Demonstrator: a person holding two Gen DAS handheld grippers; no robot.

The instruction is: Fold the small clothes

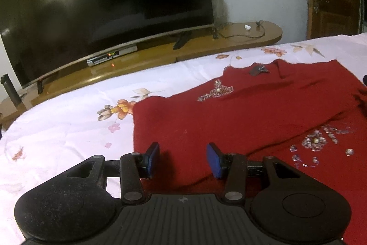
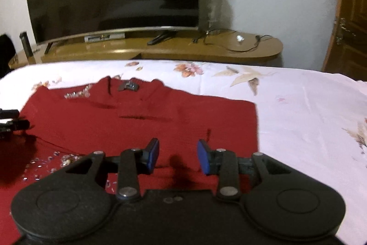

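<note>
Bedsheet (image 1: 68, 125), white with floral print, carries a red beaded sweater (image 1: 252, 107) spread flat near its far edge, collar tag toward the TV stand (image 1: 229, 43). Left gripper (image 1: 182, 159) hovers over the sweater's left hem corner, jaws parted, empty. Right gripper (image 2: 178, 156) hovers above the sweater's near right edge, likewise released.
</note>
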